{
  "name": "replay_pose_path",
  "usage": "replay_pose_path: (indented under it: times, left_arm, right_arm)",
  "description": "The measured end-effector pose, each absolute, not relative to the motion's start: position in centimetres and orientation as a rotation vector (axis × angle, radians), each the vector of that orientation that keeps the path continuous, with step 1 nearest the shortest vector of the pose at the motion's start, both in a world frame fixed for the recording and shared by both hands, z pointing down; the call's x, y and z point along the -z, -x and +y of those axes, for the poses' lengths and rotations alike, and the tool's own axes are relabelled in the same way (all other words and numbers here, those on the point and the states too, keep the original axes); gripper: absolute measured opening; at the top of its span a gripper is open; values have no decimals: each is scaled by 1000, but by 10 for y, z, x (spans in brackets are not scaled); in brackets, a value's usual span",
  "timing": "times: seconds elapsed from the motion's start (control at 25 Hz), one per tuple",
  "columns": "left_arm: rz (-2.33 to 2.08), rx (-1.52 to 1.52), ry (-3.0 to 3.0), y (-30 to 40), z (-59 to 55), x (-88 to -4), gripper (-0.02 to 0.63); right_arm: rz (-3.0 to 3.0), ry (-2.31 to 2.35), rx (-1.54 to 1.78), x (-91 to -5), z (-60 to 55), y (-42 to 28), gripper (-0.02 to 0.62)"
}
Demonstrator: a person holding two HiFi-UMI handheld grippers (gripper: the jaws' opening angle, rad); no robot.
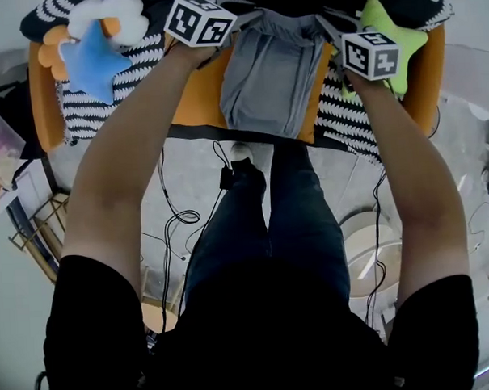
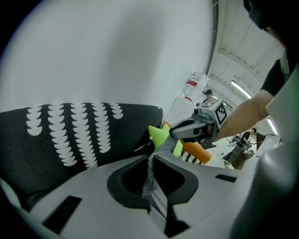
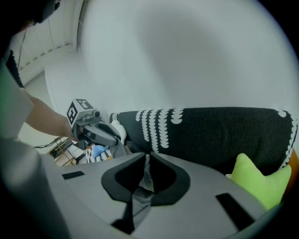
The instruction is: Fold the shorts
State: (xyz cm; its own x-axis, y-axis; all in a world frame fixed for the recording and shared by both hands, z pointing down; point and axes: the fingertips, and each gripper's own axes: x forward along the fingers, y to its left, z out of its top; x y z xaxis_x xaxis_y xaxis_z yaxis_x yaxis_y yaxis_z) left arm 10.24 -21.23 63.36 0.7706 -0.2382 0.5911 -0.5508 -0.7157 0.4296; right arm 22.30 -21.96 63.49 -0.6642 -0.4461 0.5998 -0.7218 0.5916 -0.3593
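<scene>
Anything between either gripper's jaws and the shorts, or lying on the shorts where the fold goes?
Nothing visible. The left gripper and right gripper are each shut on the grey shorts. The blue star pillow and green star pillow sit off to either side, not on the shorts.

Pretty tight up top: the blue star cushion [image 1: 93, 59] and white flower cushion [image 1: 115, 11] fill the upper left, and the green star cushion [image 1: 393, 32] crowds the upper right. The black patterned backrest [image 2: 70, 135] walls off the far edge. The shorts [image 1: 272, 76] take the middle, so only the bare orange seat [image 1: 198, 99] strip just left of them is open. Cables [image 1: 174, 221] trail over the floor lower down.
</scene>
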Motion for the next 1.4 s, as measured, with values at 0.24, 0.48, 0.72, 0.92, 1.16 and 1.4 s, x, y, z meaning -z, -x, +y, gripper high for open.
replay_pose_path:
  times: [0.24,0.48,0.72,0.92,1.16,1.4]
  left_arm:
    - [-584,-690,-2372,-95,-171,-638,53]
    - [-529,-721,-2393,-89,-128,-651,54]
    - [-491,-738,-2373,-82,-81,-668,54]
    - [-450,-780,-2364,-78,-43,-685,55]
    - [-420,-809,-2358,-72,-10,-698,64]
    - [-386,-844,-2332,-66,25,-710,114]
  right_arm:
    - [-2370,-889,-802,-638,-172,-208,28]
    - [-2348,-834,-747,-649,-127,-198,28]
    - [-2324,-763,-716,-665,-79,-190,28]
    - [-2298,-701,-693,-681,-37,-186,28]
    - [-2270,-628,-648,-699,6,-184,29]
    - [-2249,-523,-577,-713,45,-179,31]
